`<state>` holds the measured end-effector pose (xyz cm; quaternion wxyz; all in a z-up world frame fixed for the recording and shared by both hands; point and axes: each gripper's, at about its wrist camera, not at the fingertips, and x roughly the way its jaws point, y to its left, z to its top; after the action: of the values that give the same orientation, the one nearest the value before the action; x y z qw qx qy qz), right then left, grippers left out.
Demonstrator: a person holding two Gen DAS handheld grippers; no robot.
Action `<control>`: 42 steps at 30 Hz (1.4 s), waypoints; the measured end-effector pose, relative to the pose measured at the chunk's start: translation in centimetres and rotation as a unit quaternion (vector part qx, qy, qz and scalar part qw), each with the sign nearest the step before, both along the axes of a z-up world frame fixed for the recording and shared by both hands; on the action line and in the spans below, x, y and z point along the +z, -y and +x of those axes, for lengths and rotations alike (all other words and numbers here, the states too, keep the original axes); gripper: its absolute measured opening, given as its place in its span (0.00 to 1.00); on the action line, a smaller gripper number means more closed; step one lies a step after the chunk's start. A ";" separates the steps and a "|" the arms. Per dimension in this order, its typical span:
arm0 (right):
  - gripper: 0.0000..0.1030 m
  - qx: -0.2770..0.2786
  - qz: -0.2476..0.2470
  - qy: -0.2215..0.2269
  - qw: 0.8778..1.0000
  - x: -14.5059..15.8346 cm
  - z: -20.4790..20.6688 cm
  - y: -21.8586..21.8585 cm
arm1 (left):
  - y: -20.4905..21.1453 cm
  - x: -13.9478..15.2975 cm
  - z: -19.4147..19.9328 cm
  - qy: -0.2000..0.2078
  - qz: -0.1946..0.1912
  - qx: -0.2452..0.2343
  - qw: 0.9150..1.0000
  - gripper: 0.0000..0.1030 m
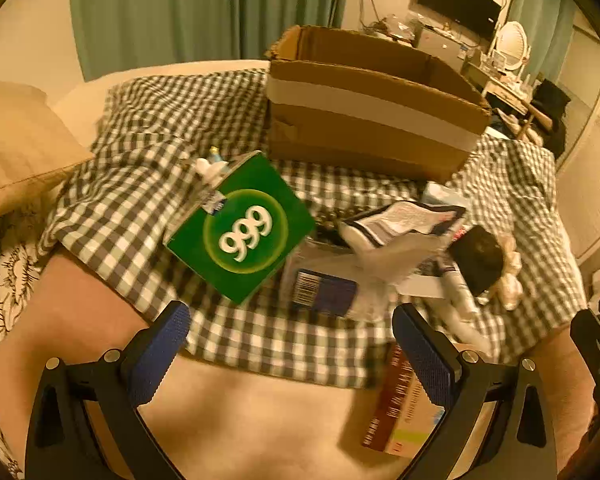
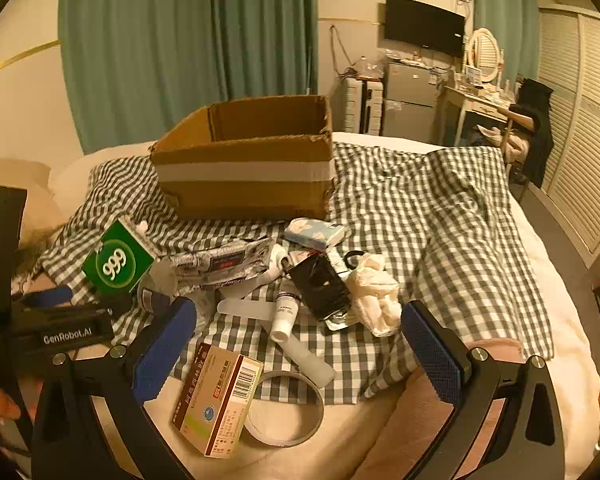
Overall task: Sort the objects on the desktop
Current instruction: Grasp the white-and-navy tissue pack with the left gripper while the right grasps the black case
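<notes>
An open cardboard box (image 1: 372, 120) (image 2: 248, 172) stands at the back of a checked cloth (image 1: 148, 184) (image 2: 440, 216) on a bed. In front of it lies a heap: a green "999" box (image 1: 242, 228) (image 2: 118, 262), a crumpled printed packet (image 1: 404, 220) (image 2: 224, 260), a black pouch (image 1: 478, 258) (image 2: 320, 284), a white tube (image 2: 286, 310) and a wad of tissue (image 2: 376, 298). A brown medicine box (image 2: 216, 398) (image 1: 404, 404) leans on a tape ring (image 2: 296, 412). My left gripper (image 1: 292, 356) is open, short of the green box. My right gripper (image 2: 300, 356) is open above the medicine box and ring.
A pillow (image 1: 20, 144) lies at the left of the bed. A small patterned tissue pack (image 2: 314, 234) sits just in front of the cardboard box. A fridge (image 2: 410, 100), a dressing table (image 2: 480, 100) and slatted wardrobe doors (image 2: 580, 140) stand beyond the bed. The left gripper's body (image 2: 60, 328) shows in the right wrist view.
</notes>
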<state>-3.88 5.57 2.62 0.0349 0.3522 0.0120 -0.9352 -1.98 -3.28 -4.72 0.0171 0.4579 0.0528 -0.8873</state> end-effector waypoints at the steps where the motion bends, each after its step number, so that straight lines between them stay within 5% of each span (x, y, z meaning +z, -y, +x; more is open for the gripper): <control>1: 1.00 0.003 0.001 0.001 1.000 -0.3 -0.1 0.0 | 0.1 -0.1 -0.1 -0.002 0.000 0.001 1.000 1.00; 6: 1.00 0.011 0.003 0.016 1.000 -1.9 -1.3 -0.2 | 0.4 -0.9 -0.1 -0.034 0.033 -0.003 0.999 1.00; 16: 1.00 0.033 0.011 0.050 0.998 -3.0 -4.4 -2.0 | -2.9 -0.6 -1.4 -0.087 0.028 -0.084 0.992 1.00; 33: 0.99 0.042 0.041 0.124 0.990 -7.0 -10.9 -2.2 | -7.8 -4.0 -7.7 -0.048 -0.038 -0.215 0.975 1.00; 38: 0.96 0.061 0.050 0.149 0.986 -8.6 -13.1 -1.8 | -8.1 -5.5 -9.0 -0.035 -0.065 -0.220 0.973 1.00; 42: 0.77 0.082 0.045 0.167 0.982 -9.6 -14.1 -1.7 | -8.5 -6.2 -9.4 -0.040 -0.089 -0.241 0.966 1.00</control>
<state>-17.99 7.28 -6.99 0.0969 0.5020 0.0769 -0.8560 -11.37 5.23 -10.91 -0.1588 0.4182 -0.1376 -0.8837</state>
